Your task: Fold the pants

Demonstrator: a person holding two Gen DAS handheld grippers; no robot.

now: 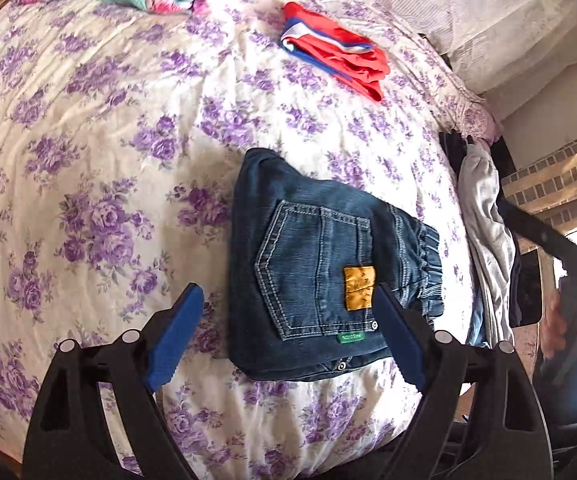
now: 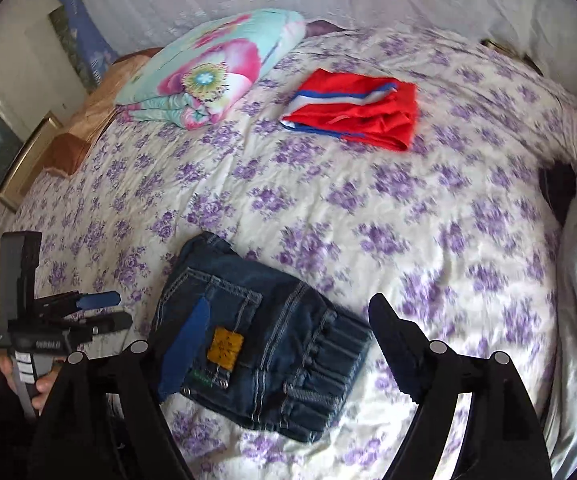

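Observation:
Dark blue jeans point(image 1: 312, 256) lie folded into a compact square on the purple-flowered bedspread point(image 1: 88, 120), back pocket and yellow patch facing up. My left gripper point(image 1: 288, 300) hovers over their near edge, its blue-padded jaws spread wide with nothing pinched between them. In the right wrist view the same jeans point(image 2: 272, 344) lie below my right gripper point(image 2: 290, 308), which is open too and holds nothing. The left gripper point(image 2: 96, 308) shows at the left of that view, held by a hand, beside the jeans. The right gripper point(image 1: 548, 240) appears blurred at the right edge of the left wrist view.
Folded red shorts with a blue and white stripe point(image 1: 336, 52) point(image 2: 356, 108) lie farther back on the bed. A folded flowered blanket point(image 2: 208, 72) sits at the head end. A grey garment point(image 1: 484, 208) hangs at the bed's right edge.

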